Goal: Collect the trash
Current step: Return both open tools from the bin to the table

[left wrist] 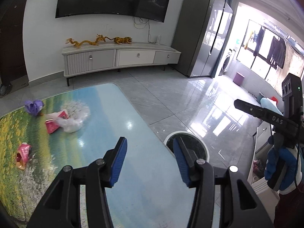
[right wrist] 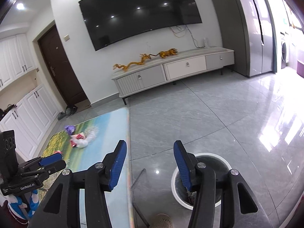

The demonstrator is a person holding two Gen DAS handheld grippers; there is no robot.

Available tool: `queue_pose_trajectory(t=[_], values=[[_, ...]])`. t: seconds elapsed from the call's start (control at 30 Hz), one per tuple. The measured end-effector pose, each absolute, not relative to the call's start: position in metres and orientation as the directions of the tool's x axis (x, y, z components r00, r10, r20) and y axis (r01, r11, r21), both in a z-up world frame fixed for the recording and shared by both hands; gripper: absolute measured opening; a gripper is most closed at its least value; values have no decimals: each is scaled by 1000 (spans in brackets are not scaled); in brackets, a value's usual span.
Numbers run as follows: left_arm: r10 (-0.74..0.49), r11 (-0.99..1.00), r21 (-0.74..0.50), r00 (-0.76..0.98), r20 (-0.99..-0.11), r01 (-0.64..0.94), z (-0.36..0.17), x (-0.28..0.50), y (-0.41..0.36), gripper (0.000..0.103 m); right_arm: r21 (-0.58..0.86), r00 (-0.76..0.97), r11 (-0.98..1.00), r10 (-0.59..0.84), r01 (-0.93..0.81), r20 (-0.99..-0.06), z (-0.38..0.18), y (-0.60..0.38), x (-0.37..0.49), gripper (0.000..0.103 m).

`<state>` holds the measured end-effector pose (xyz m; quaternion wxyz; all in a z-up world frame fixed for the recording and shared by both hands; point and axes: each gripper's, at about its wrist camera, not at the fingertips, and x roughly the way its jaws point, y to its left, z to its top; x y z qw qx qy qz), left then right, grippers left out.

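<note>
Left gripper [left wrist: 150, 159] jaws apart, empty, over table [left wrist: 136, 180]. Right gripper [right wrist: 150, 161] likewise apart, nothing between, above white-rimmed bin [right wrist: 175, 188] on floor. Farther ahead-left on tabletop: pink wrapper [left wrist: 22, 154], clear bag with red packets [left wrist: 65, 120], purple wad [left wrist: 34, 107].

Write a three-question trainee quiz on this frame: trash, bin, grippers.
1. True or false: the left gripper holds a piece of trash.
2. Which item lies farthest along the table from the left wrist camera? A) purple crumpled bag B) pink wrapper C) clear plastic bag
3. Fill in: the round trash bin stands on the ____, beside the table.

Key
1. False: both the left and the right gripper are open with nothing between the fingers.
2. A.
3. Floor.
</note>
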<state>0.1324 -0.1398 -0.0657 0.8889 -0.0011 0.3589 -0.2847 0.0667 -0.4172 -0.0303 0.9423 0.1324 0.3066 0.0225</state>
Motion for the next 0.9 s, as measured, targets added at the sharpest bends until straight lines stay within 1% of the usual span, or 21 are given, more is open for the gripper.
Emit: queue_pose_trajectory(t=[0.27, 0.5, 0.67, 0.77, 0.9], values=[[-409, 910, -224, 666, -624, 349, -77, 126, -20, 49, 211, 802, 975, 176, -64, -570, -11, -348, 76, 53], [-303, 952, -240, 706, -640, 191, -97, 134, 67, 49, 183, 769, 972, 228, -147, -597, -17, -298, 96, 54], [-254, 964, -232, 700, -667, 129, -115, 146, 93, 51, 169, 730, 966, 259, -197, -633, -31, -266, 122, 56], [-233, 969, -221, 697, -678, 110, -125, 157, 99, 55, 169, 701, 959, 281, -225, -656, -45, -251, 138, 56], [-216, 973, -209, 684, -696, 95, -136, 176, 101, 55, 166, 657, 948, 308, -270, -688, -64, -230, 164, 56]])
